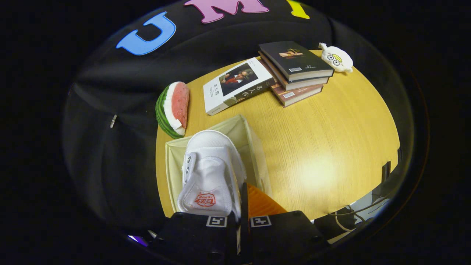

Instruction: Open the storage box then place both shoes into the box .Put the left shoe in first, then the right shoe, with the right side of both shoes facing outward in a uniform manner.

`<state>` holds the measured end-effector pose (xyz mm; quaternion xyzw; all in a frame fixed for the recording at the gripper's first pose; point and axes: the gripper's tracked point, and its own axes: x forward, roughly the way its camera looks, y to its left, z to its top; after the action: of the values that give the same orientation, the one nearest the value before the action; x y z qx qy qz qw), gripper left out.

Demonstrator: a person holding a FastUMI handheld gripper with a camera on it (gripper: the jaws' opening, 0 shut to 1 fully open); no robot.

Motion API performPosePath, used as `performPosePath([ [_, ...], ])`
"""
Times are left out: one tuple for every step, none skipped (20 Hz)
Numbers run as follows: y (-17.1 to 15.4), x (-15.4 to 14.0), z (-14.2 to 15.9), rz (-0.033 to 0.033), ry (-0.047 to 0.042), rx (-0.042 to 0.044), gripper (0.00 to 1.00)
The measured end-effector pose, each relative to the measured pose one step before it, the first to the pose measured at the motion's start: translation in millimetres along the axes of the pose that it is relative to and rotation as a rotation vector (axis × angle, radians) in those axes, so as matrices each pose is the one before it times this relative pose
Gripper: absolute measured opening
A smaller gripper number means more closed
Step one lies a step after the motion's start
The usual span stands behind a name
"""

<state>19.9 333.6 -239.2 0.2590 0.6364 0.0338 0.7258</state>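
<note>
1. The gripper (241,217) has its fingers drawn close together, and a white shoe (211,173) is pinched between them at the side wall of its collar; the tongue with its red mark sits just ahead of the fingers.

2. The shoe's long axis runs straight away from the gripper: heel end at the fingers, toe pointing towards the far edge of the desk (323,140).

3. The box (250,143), pale cloth and open at the top, lies directly under and beyond the shoe, near the desk's left edge. Its far wall shows past the toe and its right wall runs alongside the shoe.

4. The shoe looks to be held over the opening, toe dipping towards it; whether the sole touches the box floor I cannot tell.

5. My judgement: the coming move turns on keeping the shoe's length in line with the box and lowering it along that line, then letting go.

6. I cannot make out another shoe inside the box, so I cannot tell which of the pair this is.

7. Beyond the box: a watermelon slice (173,108) at the left edge, a book (237,84), a book stack (296,71) and a plush toy (336,58) near the far edge, all well apart from the box.
</note>
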Motion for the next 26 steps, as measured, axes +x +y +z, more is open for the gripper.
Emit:
performPosePath([
  [-2.12,3.92,-2.58,-0.01222,0.00258,-0.01569,0.09],
  [-2.28,3.86,-0.52,-0.01486,-0.00057,-0.01962,0.09],
  [-0.46,3.28,0.03,-0.00606,-0.00738,-0.01490,0.09],
  [1.95,3.46,1.25,0.00832,-0.00863,-0.01865,0.12],
  [6.59,1.06,-0.03,0.03106,-0.00128,-0.00908,0.17],
  [11.15,-1.42,1.26,0.04540,-0.00304,0.00193,0.34],
  [11.32,-2.44,2.99,0.04312,-0.00719,-0.00120,0.50],
  [4.97,-1.41,3.39,0.01584,-0.00996,-0.01255,0.66],
  [-5.62,-2.16,2.20,-0.01744,-0.00984,-0.02529,0.83],
  [-3.07,-2.86,3.59,-0.01009,-0.01255,-0.02285,0.99],
  [0.13,-3.45,-0.49,-0.00042,-0.00734,-0.01111,0.99],
  [-0.41,-2.07,-0.14,0.00289,-0.00215,0.00193,0.99],
  [-1.08,-1.87,0.00,0.00355,-0.00271,0.00248,0.99],
  [-1.55,-1.88,1.66,0.00332,-0.00574,0.00031,0.99],
  [-2.01,-1.73,0.68,0.00320,-0.00547,0.00253,0.99],
  [-3.01,-1.76,2.60,0.00097,-0.00788,0.00063,0.99],
  [-2.70,-2.90,1.38,0.00036,-0.01192,0.00242,0.99],
  [-2.54,-3.83,2.32,0.00425,-0.01307,0.00205,0.99],
  [-2.73,-3.87,2.78,0.00397,-0.01674,0.00105,0.99],
  [-4.60,-4.56,3.17,-0.00062,-0.01545,-0.00083,0.99],
  [-4.36,-5.28,4.00,0.00144,-0.01721,-0.00285,0.99],
  [-5.50,-4.85,4.91,-0.00172,-0.02122,-0.00303,0.99],
  [-7.10,-5.18,5.40,-0.00357,-0.02181,-0.00437,0.99],
  [-7.33,-5.12,8.07,-0.00599,-0.02909,-0.00529,0.99],
  [-8.89,-6.19,7.81,-0.01217,-0.03537,-0.00818,0.99],
  [-9.20,-5.64,10.70,-0.01159,-0.03900,-0.00883,0.99],
])
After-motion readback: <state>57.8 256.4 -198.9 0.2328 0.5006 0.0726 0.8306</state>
